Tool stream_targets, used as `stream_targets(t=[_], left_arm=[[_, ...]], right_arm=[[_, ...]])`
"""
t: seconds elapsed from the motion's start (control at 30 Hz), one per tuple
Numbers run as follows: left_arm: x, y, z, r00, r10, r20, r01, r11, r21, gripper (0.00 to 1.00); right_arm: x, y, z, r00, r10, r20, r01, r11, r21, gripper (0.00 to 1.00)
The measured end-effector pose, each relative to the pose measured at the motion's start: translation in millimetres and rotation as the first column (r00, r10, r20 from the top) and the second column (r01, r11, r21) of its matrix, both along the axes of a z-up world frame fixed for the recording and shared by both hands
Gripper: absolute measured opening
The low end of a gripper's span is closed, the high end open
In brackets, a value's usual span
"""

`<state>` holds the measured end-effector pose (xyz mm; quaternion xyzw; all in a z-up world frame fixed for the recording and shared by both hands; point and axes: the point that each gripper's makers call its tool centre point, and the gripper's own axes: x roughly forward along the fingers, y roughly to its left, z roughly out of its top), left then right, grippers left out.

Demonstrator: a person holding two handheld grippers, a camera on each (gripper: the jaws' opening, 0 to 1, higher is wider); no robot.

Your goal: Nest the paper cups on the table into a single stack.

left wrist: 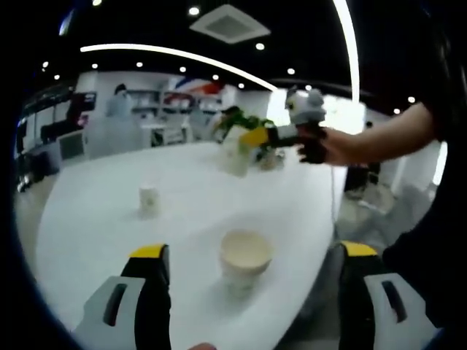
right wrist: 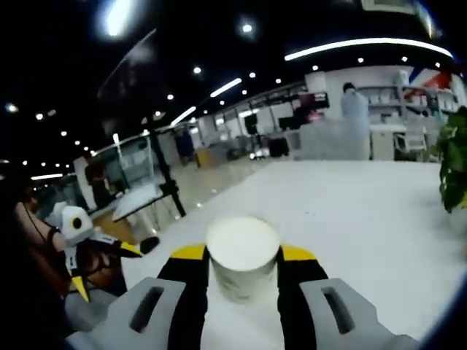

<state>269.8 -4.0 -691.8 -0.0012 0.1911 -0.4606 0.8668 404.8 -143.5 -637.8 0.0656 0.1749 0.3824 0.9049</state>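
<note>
An upright paper cup [left wrist: 246, 259] stands on the white table [left wrist: 87, 226] between the wide-apart jaws of my left gripper [left wrist: 253, 250], which is open and not touching it. A second, smaller-looking cup [left wrist: 149, 200] stands farther off to the left. Held by a hand over the far end of the table, my right gripper [left wrist: 257, 138] carries a third cup [left wrist: 237, 157]. In the right gripper view that cup [right wrist: 242, 259] sits clamped between the yellow-tipped jaws of my right gripper [right wrist: 243, 253] above the table [right wrist: 357, 219]. The left gripper [right wrist: 76, 233] shows at the left.
A potted green plant [left wrist: 241, 120] stands at the far end of the table, seen also as leaves [right wrist: 454, 160] at the right. The table's curved edge [left wrist: 321, 240] drops to the floor on the right. A dark stand [right wrist: 164, 175] rises beyond the table.
</note>
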Motion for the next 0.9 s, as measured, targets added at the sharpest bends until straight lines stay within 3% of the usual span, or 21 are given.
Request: stream_targets(t=[0.4,0.9], left_arm=[[0.3,-8,6.2,1.000,-0.013,0.004,0.013,1.000,-0.028,0.95],[-5.1,-16,13.0,0.999,-0.044,-0.010,0.043,0.995,-0.087,0.91]], right_arm=[[-34,20,21.9,0.999,0.040,0.016,-0.041,0.992,0.118,0.33],[-68,47,25.3,0.996,0.086,-0.010,-0.082,0.969,0.231,0.33]])
